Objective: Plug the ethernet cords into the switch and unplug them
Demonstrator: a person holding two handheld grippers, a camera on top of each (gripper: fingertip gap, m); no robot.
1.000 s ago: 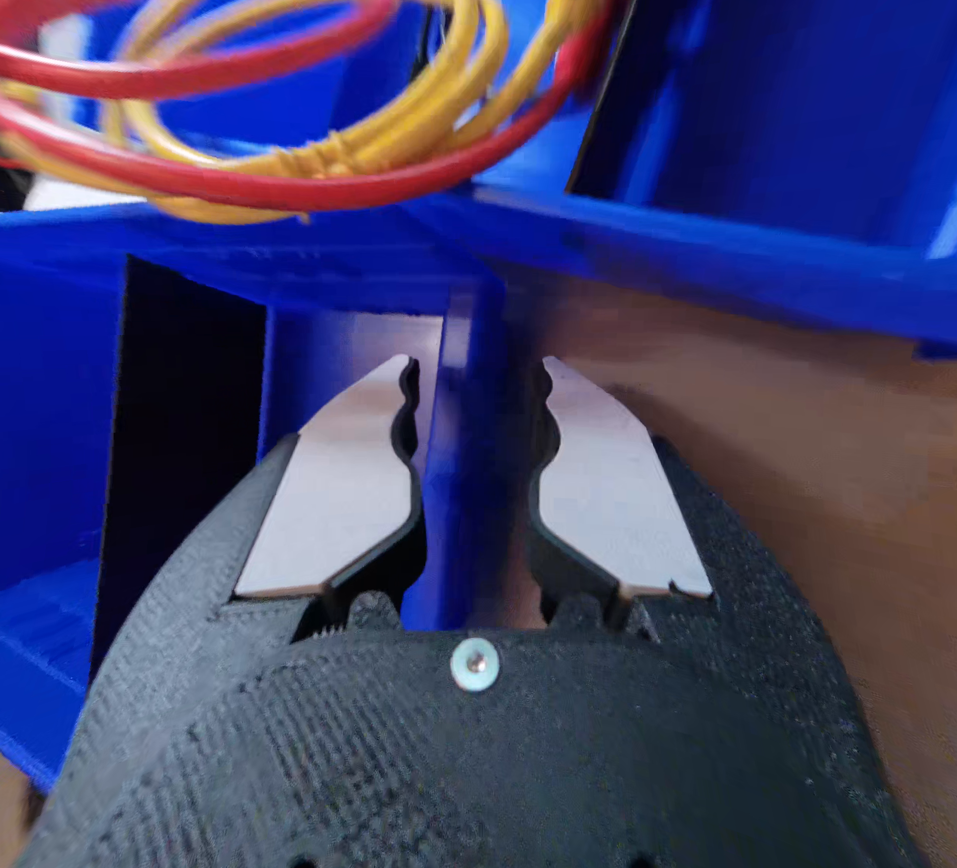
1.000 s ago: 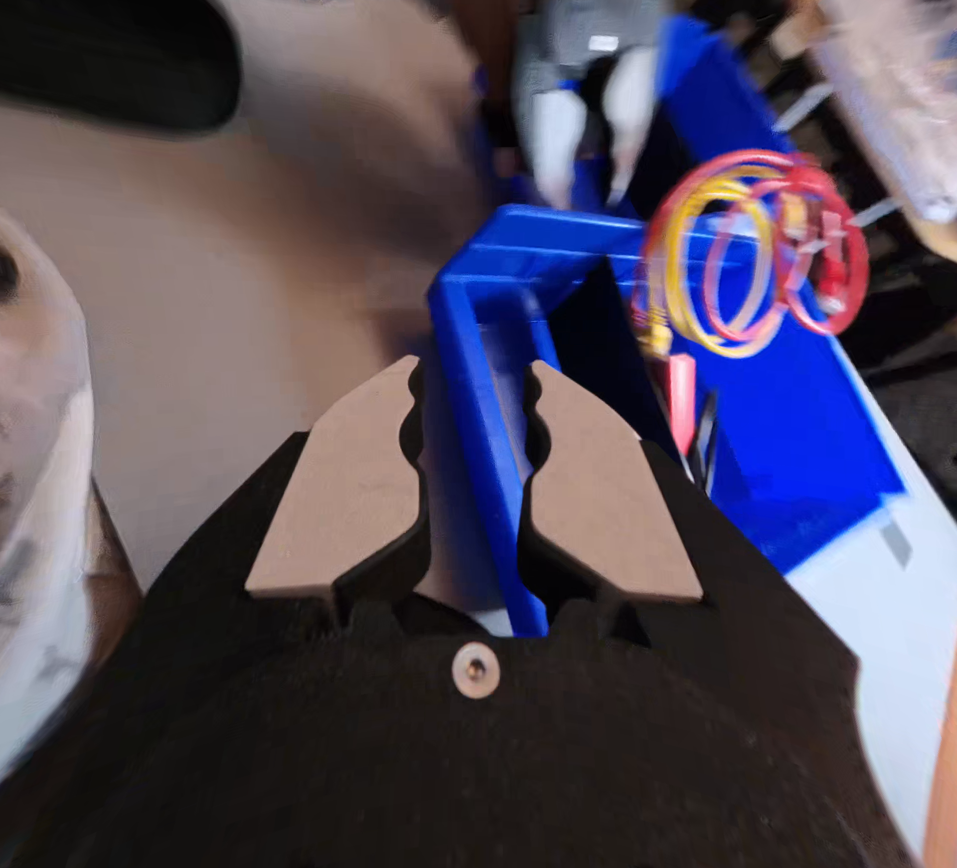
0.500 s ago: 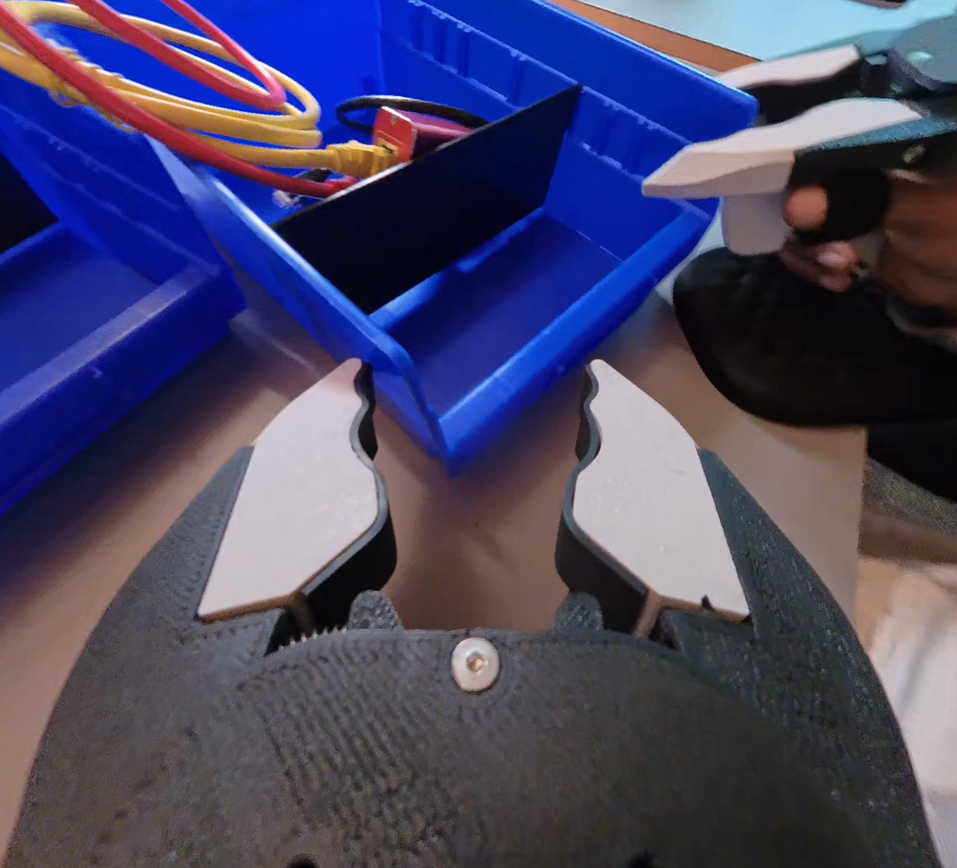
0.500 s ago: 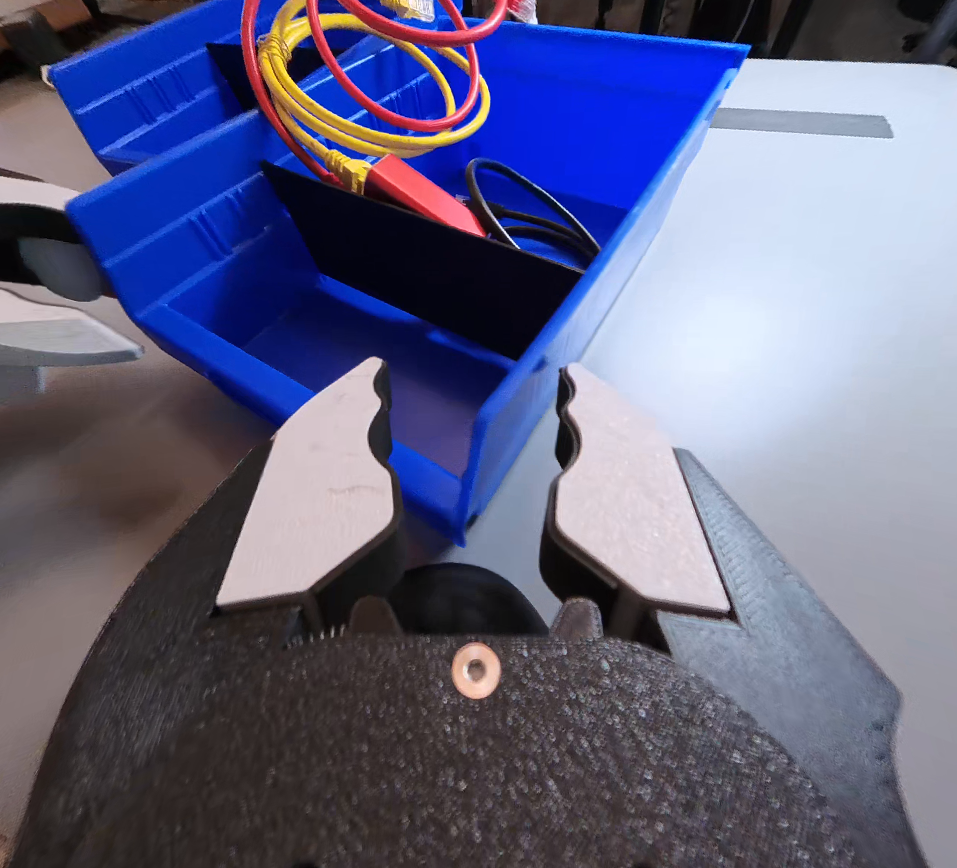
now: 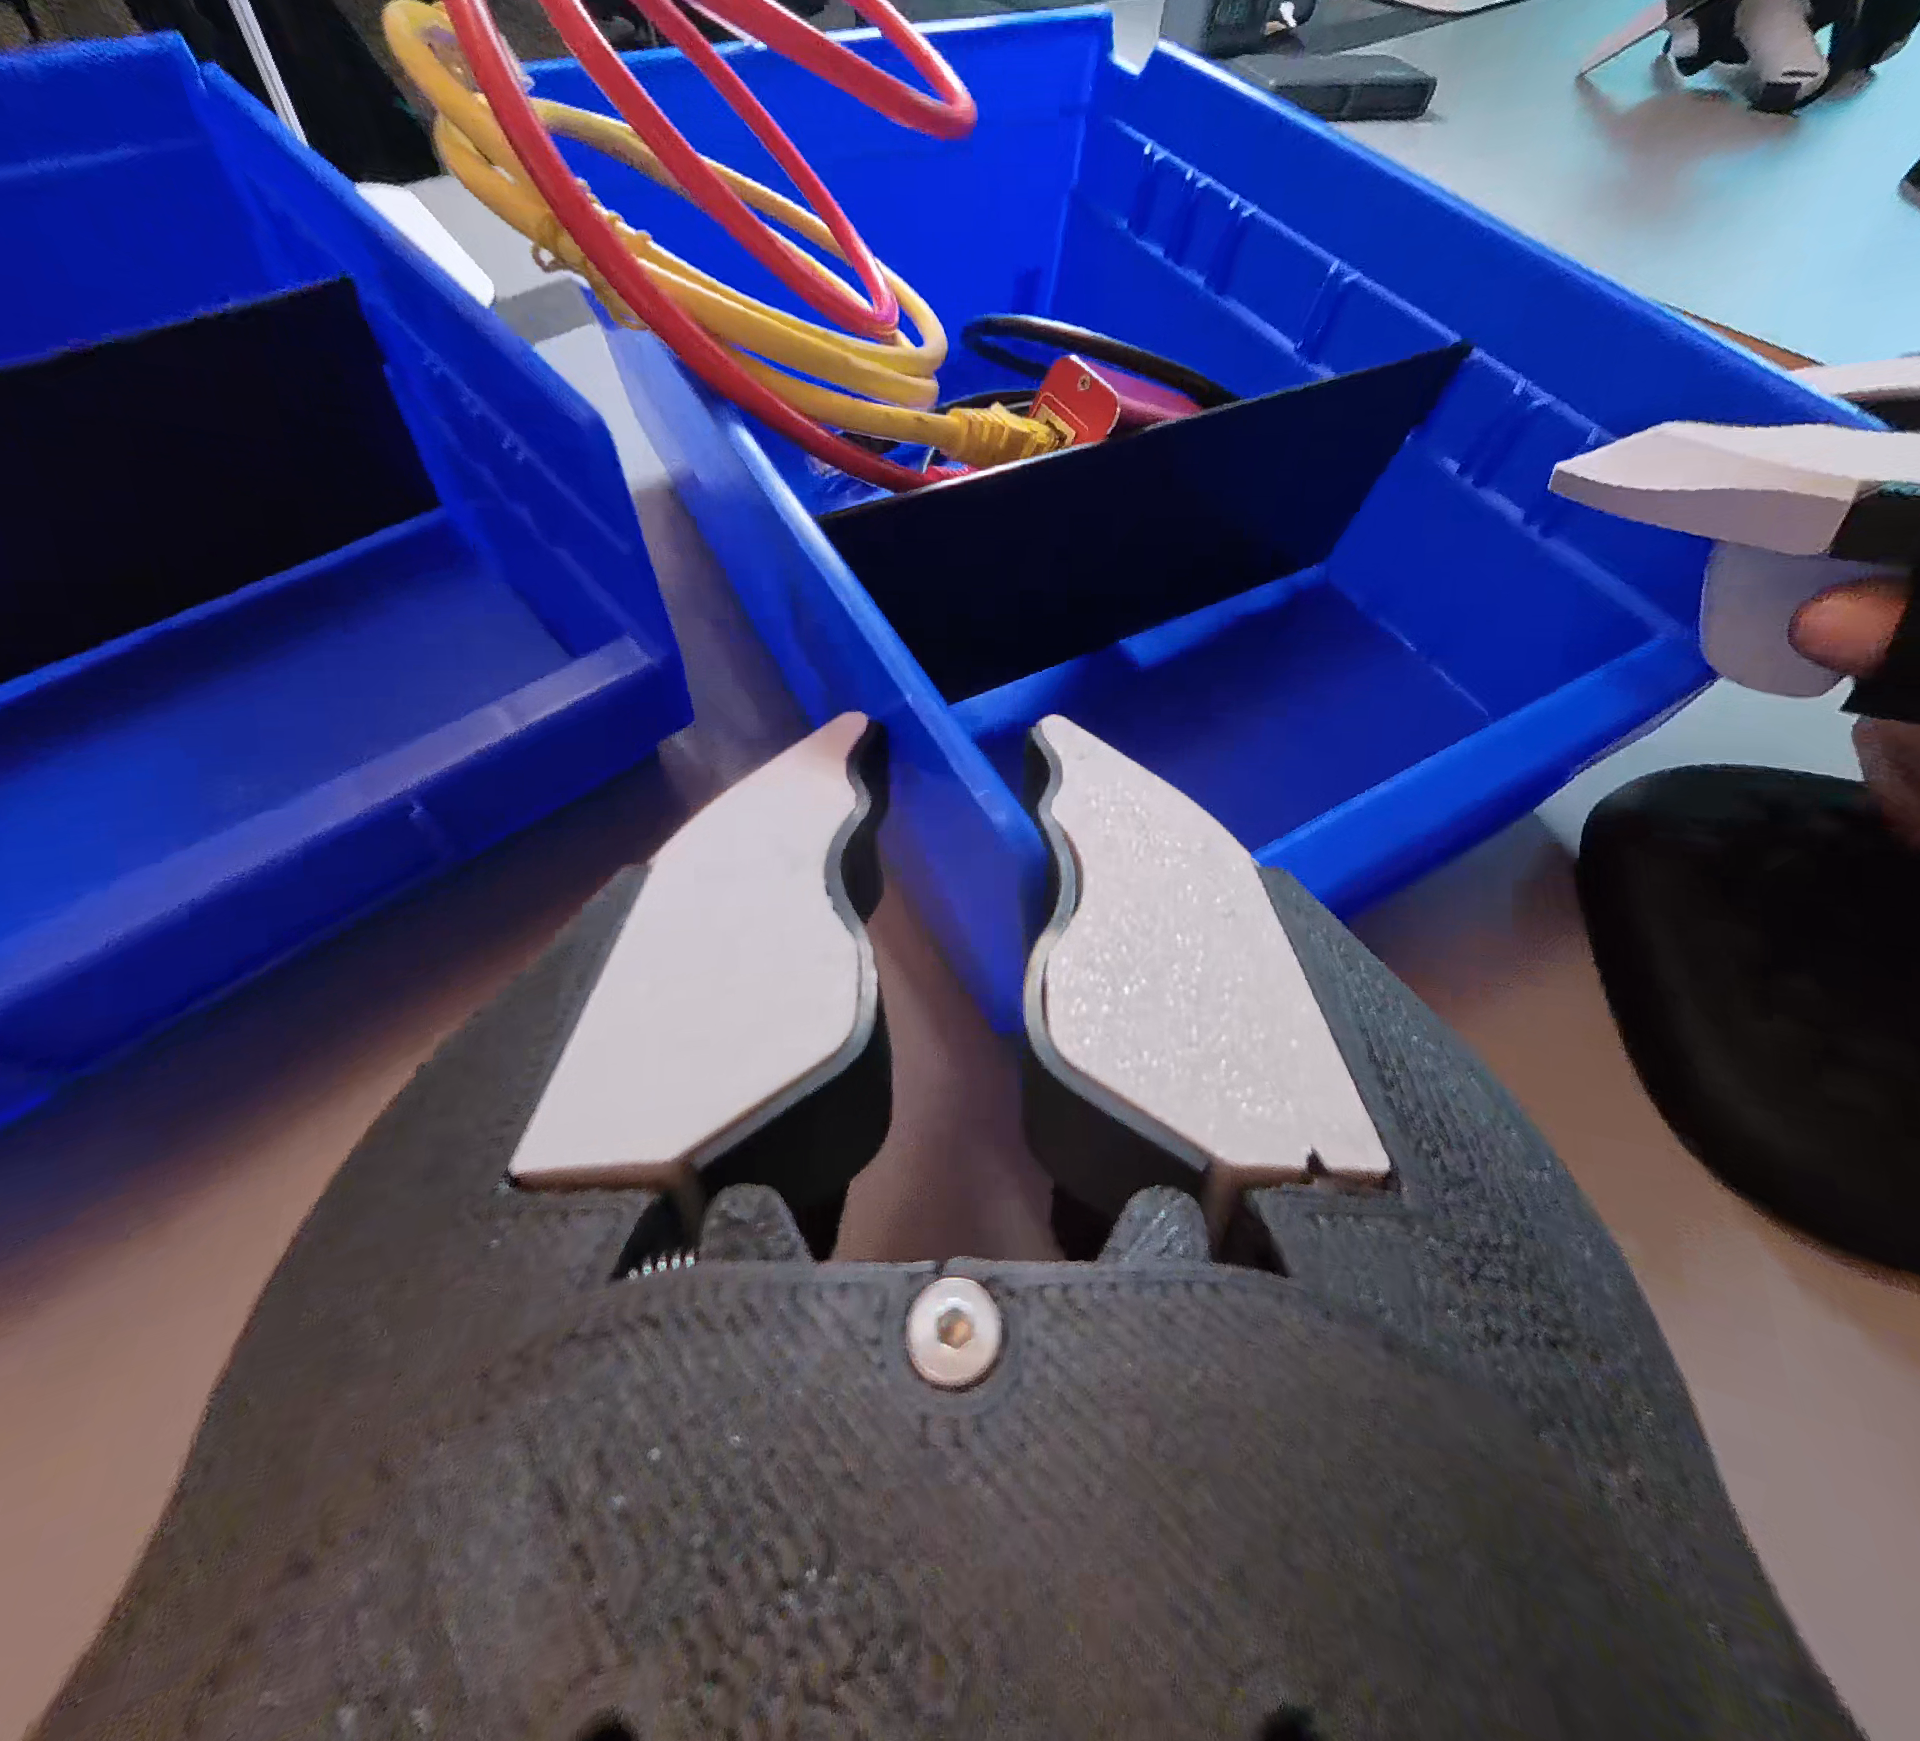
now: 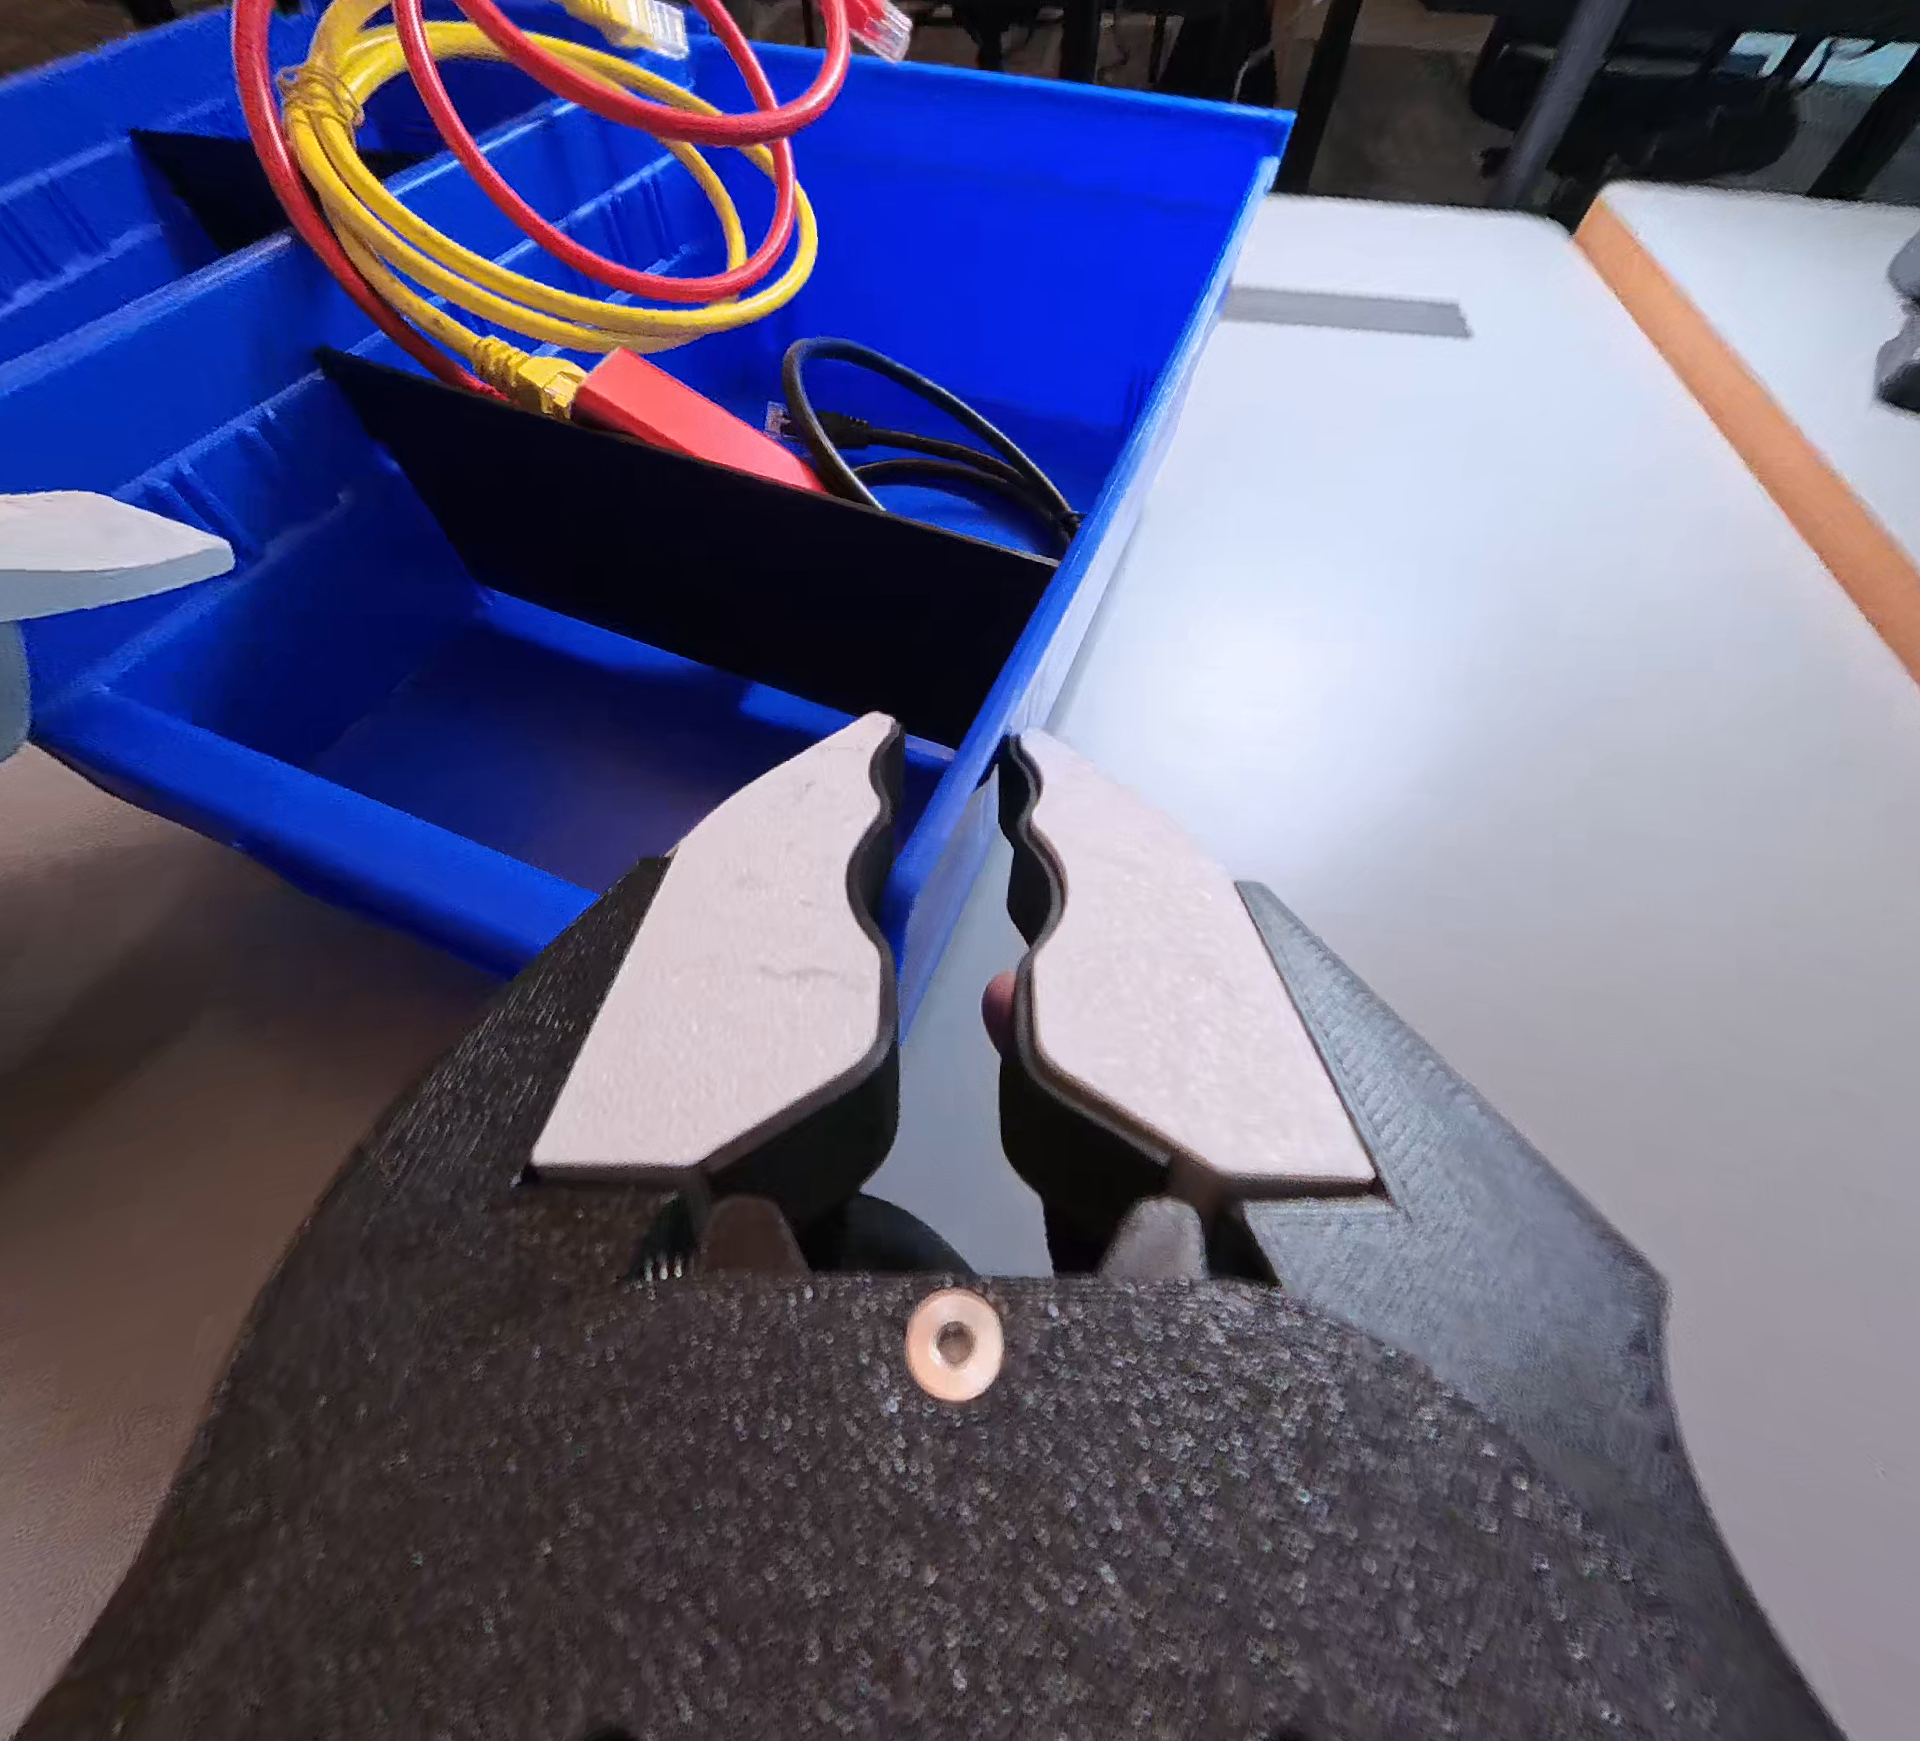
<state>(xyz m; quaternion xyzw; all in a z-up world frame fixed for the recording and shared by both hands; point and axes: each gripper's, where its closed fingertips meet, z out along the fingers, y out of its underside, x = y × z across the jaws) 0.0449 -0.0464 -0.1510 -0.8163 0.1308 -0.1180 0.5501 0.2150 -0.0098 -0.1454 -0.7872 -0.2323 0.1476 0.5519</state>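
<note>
The left tongs (image 5: 954, 870) and the right tongs (image 6: 948, 844) each pinch a front corner of the blue bin (image 5: 1403, 320). Red cord (image 6: 520, 60) and yellow cord (image 6: 582, 309) coils sit in its back part.

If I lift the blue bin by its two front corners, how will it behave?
The blue bin looks like rigid plastic, so probably stiff. Its load, the cable coils and red device, sits behind the black divider, so the back may dip. The coils could shift.

Blue bin (image 6: 1039, 257) with a black divider (image 6: 748, 569); red cord (image 6: 582, 81), yellow cord (image 6: 582, 309), red switch (image 6: 686, 424), black cable (image 6: 935, 434).
</note>
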